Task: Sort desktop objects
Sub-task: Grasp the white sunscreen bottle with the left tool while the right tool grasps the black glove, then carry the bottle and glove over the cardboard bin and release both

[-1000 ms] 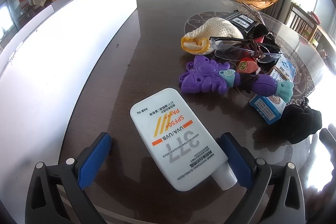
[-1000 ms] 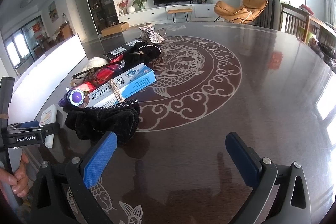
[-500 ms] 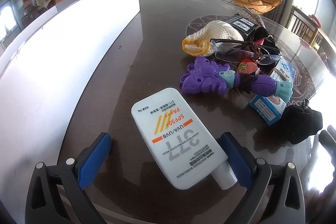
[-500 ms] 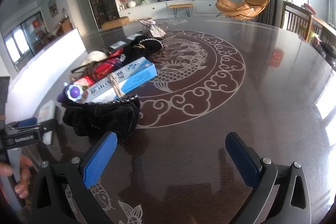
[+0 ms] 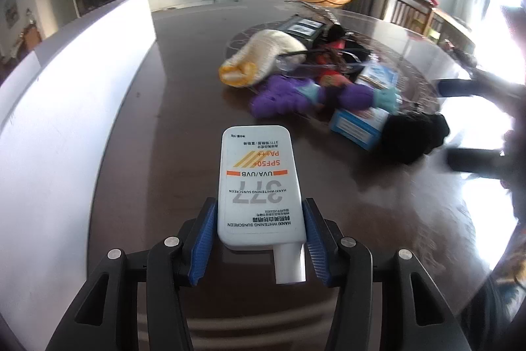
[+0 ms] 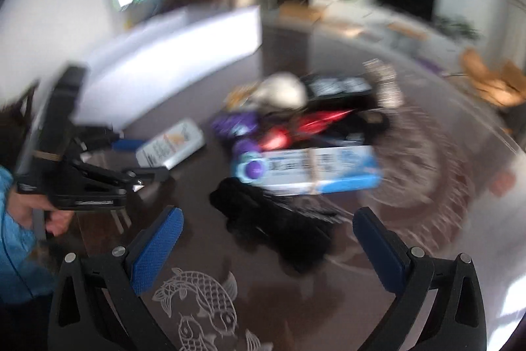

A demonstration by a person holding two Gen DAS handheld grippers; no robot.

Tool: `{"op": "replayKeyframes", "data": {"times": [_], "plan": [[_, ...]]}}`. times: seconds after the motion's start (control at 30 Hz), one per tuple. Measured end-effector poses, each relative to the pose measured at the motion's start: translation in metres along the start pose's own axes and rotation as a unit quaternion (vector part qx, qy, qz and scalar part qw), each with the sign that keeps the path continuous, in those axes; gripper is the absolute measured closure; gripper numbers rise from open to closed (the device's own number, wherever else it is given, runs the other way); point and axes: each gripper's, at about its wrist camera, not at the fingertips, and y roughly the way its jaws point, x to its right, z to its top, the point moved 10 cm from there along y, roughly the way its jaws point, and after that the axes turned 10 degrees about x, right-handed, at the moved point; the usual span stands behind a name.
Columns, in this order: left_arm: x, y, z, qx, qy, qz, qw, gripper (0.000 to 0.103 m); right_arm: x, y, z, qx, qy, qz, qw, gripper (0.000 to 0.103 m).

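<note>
My left gripper (image 5: pixel 259 239) is shut on a white sunscreen bottle (image 5: pixel 259 186), its blue pads pressing both sides near the cap end. The bottle also shows in the blurred right wrist view (image 6: pixel 171 143), held by the left gripper (image 6: pixel 144 160). My right gripper (image 6: pixel 268 239) is open and empty, just short of a black cloth bundle (image 6: pixel 276 229). The pile beyond holds a purple toy (image 5: pixel 296 97), a blue and white box (image 5: pixel 361 120), the black bundle (image 5: pixel 414 137), glasses (image 5: pixel 315 61) and a cream knitted pouch (image 5: pixel 266 55).
A long white box wall (image 5: pixel 65 101) runs along the left of the dark table (image 5: pixel 184 87). The right gripper shows as dark blurred bars at the right of the left wrist view (image 5: pixel 476 124). A carved fish pattern (image 6: pixel 197 301) marks the table near me.
My left gripper has closed on the sunscreen bottle, which now lies straight along the fingers. My right gripper has swung left, fast, toward the pile and the black bundle.
</note>
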Motion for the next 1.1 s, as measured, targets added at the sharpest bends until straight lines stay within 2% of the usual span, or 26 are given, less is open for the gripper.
{"op": "replayKeyframes", "data": {"times": [0.03,0.07,0.1,0.13,0.33,0.47,0.5,0.53,0.6,0.73,0.83,0.87,0.93,1.0,1.03,1.1], "plan": [[0.007,-0.002,-0.001,0.0,-0.002,-0.004,1.0,0.052,-0.004,0.016,-0.006,-0.036,-0.033,-0.001,0.999,0.0],[0.007,-0.008,-0.004,0.003,-0.005,-0.01,0.9999,0.052,-0.007,0.023,-0.01,-0.052,-0.048,0.001,0.998,0.001],[0.008,-0.012,-0.006,0.006,-0.008,-0.016,0.9998,0.052,-0.01,0.024,-0.014,-0.059,-0.055,0.004,0.997,0.018],[0.012,-0.013,-0.004,0.008,-0.009,-0.019,0.9998,0.052,-0.01,0.023,-0.015,-0.06,-0.056,0.005,0.997,0.053],[0.022,-0.041,0.013,0.05,-0.046,-0.051,0.9964,0.052,0.001,-0.013,-0.016,-0.04,0.026,0.002,0.999,0.054],[0.014,-0.078,0.038,0.096,-0.077,-0.068,0.9901,0.054,-0.005,-0.034,0.009,-0.012,0.051,0.017,0.998,0.053],[0.011,-0.086,0.045,0.105,-0.08,-0.071,0.9887,0.078,-0.009,-0.037,0.021,-0.002,0.05,0.019,0.999,0.053],[0.008,-0.094,0.05,0.11,-0.084,-0.072,0.9877,0.086,-0.014,-0.037,0.03,0.006,0.05,0.021,0.999,0.053],[-0.003,-0.106,0.063,0.124,-0.096,-0.073,0.9848,0.087,-0.025,-0.039,0.055,0.03,0.054,0.031,0.998,0.053],[-0.022,-0.114,0.07,0.122,-0.097,-0.064,0.9856,0.087,-0.041,-0.038,0.096,0.069,0.046,0.029,0.996,0.053],[-0.019,-0.105,0.059,0.095,-0.094,-0.077,0.988,0.087,-0.042,-0.047,0.102,0.081,0.063,0.032,0.994,0.053],[-0.014,-0.098,0.053,0.083,-0.088,-0.081,0.9894,0.085,-0.04,-0.049,0.1,0.082,0.071,0.033,0.994,0.053],[-0.003,-0.088,0.043,0.065,-0.067,-0.081,0.9923,0.074,-0.037,-0.057,0.093,0.083,0.078,0.029,0.993,0.053],[0.007,-0.075,0.031,0.045,-0.054,-0.071,0.995,0.03,-0.034,-0.064,0.084,0.083,0.084,0.025,0.993,0.053],[0.01,-0.072,0.028,0.042,-0.059,-0.068,0.9951,0.024,-0.031,-0.067,0.077,0.083,0.087,0.022,0.993,0.053],[0.016,-0.059,0.025,0.032,-0.101,-0.068,0.9921,0.022,-0.029,-0.072,0.065,0.081,0.094,0.021,0.992,0.053]]}}
